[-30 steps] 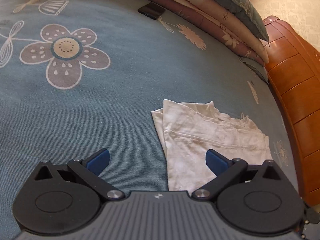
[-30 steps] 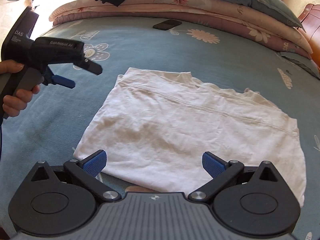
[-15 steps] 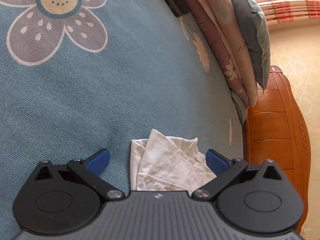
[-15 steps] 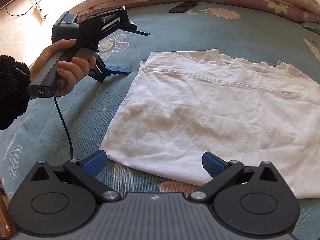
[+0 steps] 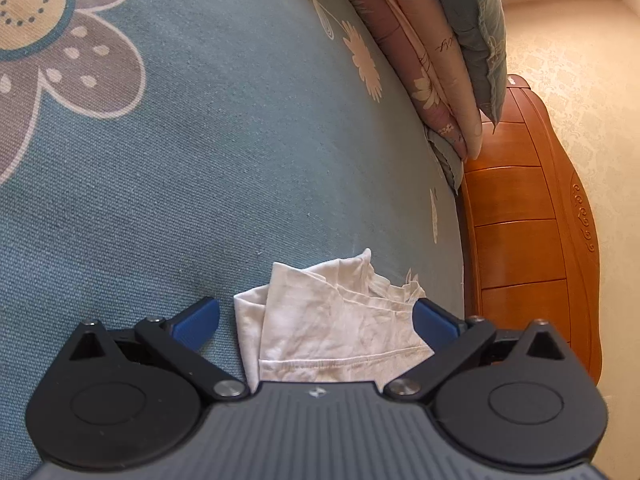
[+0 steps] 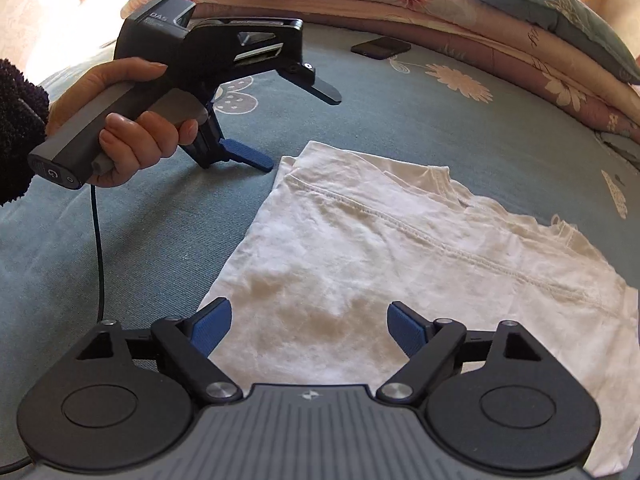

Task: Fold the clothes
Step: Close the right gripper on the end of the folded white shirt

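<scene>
— Where was the white T-shirt (image 6: pixel 400 264)?

— Half folded on the blue bedspread (image 6: pixel 120 248). My left gripper (image 5: pixel 316 318) gaped wide at its far-left corner; my right gripper (image 6: pixel 309 325), just narrowing, held nothing.

— Risk?

— Pinching one layer only could have undone the fold.

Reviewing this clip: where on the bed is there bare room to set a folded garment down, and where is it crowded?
Bare bedspread lies open left of the white shirt, below the left gripper. Another free strip runs between the shirt's top edge and the dark phone. Crowded: the stacked quilts and pillow along the far edge.
</scene>
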Motion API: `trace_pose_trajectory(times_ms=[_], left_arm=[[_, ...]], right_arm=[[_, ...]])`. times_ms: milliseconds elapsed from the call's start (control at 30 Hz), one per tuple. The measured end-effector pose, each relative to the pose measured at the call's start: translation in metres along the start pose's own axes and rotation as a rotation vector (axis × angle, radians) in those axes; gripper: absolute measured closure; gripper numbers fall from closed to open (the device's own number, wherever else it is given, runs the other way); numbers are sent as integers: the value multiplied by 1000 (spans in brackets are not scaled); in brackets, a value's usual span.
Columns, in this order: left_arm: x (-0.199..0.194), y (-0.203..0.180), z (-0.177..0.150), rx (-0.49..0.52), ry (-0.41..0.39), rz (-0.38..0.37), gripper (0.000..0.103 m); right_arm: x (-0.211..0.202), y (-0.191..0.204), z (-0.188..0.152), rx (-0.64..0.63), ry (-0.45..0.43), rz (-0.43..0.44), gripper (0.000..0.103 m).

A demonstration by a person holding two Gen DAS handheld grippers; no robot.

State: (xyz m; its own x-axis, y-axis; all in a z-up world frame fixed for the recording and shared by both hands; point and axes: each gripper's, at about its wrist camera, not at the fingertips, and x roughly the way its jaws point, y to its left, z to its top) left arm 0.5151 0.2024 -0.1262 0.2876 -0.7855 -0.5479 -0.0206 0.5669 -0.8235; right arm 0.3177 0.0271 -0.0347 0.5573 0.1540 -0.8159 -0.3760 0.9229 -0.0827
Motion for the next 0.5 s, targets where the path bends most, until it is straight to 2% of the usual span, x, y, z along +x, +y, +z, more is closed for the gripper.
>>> trace_pose_trajectory(times_ms=[100, 233, 267, 400, 500], left_arm=[[-11, -2, -6, 13, -3, 17, 1], [-37, 3, -26, 2, -38, 23, 1], [-44, 6, -33, -25, -47, 10, 1], [-72, 29, -67, -186, -109, -74, 1], [-85, 43, -91, -288, -148, -130, 1]], right_arm=[[-2, 21, -2, -146, 10, 21, 22], [-4, 52, -19, -362, 51, 55, 33], [-4, 60, -25, -425, 52, 48, 37], [-1, 88, -50, -662, 28, -31, 41], [3, 97, -53, -678, 16, -85, 43]])
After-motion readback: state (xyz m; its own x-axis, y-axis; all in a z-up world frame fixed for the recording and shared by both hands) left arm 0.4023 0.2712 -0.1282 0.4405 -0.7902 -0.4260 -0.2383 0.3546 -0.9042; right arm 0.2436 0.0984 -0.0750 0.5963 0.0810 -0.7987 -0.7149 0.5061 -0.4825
